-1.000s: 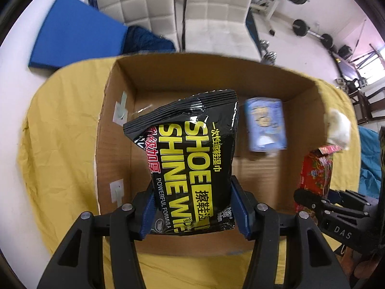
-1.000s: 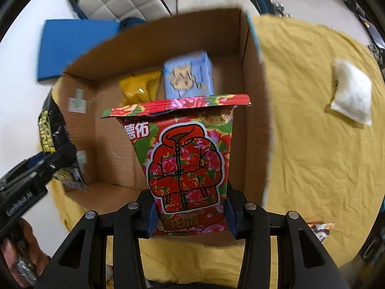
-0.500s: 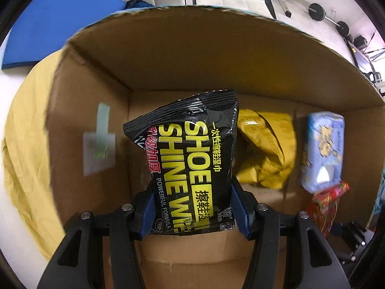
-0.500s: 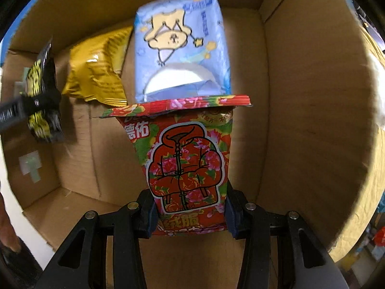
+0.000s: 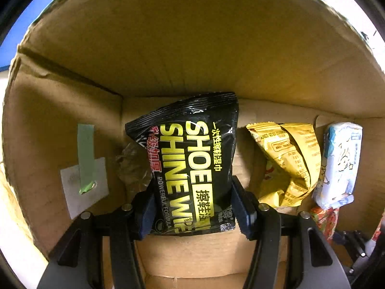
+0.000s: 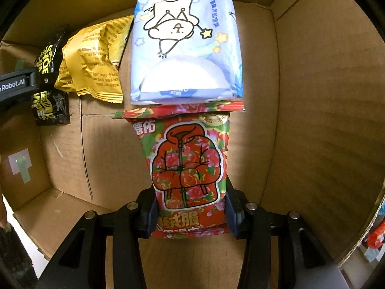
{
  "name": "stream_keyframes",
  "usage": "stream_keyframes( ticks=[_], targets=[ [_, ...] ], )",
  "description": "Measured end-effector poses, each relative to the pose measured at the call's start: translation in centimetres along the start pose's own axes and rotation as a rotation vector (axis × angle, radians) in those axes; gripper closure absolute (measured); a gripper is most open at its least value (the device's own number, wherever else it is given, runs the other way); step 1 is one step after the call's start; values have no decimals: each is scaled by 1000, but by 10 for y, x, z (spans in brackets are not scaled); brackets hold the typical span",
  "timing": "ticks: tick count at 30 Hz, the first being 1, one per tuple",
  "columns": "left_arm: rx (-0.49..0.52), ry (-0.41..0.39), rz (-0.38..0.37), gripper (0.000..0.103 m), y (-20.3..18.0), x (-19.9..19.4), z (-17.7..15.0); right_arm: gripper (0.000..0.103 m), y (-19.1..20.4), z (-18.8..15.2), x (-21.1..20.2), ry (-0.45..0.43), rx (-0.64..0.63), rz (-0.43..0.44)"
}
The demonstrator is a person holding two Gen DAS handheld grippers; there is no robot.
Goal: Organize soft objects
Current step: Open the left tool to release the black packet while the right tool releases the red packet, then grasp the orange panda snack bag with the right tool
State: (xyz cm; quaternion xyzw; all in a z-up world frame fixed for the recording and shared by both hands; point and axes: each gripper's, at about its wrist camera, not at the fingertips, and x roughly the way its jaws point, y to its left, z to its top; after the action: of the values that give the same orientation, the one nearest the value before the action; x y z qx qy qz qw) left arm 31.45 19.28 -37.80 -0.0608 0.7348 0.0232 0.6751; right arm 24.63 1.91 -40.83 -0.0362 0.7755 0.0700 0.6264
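Lowered into corrugated cardboard box (image 5: 168,48): left gripper (image 5: 196,207) loosening on glossy black pouch (image 5: 190,159), right gripper (image 6: 190,210) on crinkly floral packet (image 6: 187,163).

inside the cardboard box (image 6: 312,120), bare floor lies open along the near wall and toward the right wall, while the yellow packet (image 6: 96,65) and blue tissue pack (image 6: 185,43) crowd the far wall between the two grippers' packs.
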Motion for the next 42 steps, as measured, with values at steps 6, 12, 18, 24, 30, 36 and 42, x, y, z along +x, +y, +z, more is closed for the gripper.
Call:
stream_keyframes(
  ticks=[6,12,18,24,30,36,42],
  targets=[
    [-20,21,-16,49,22,2,4,46,-2,-3,-5,-5,8,4],
    [-31,-1,-35,42,24,-15,2,37,-3,-7,-26,-37,16,31],
    [-41,-34,-67,22,27,-41,-10,25,1,-18,-57,-93,5,33],
    [-39,-105,-68,6,27,-73,-34,11,2,-31,-86,-160,0,33],
    [-27,-182,-70,6,22,-99,-79,3,-4,-49,-111,-237,4,45],
    [0,-288,-42,6,8,-124,-127,0,-7,-76,-138,-308,-18,52],
    [4,-340,-45,6,-9,-149,-164,0,-9,-106,-159,-364,-49,56]
  ],
)
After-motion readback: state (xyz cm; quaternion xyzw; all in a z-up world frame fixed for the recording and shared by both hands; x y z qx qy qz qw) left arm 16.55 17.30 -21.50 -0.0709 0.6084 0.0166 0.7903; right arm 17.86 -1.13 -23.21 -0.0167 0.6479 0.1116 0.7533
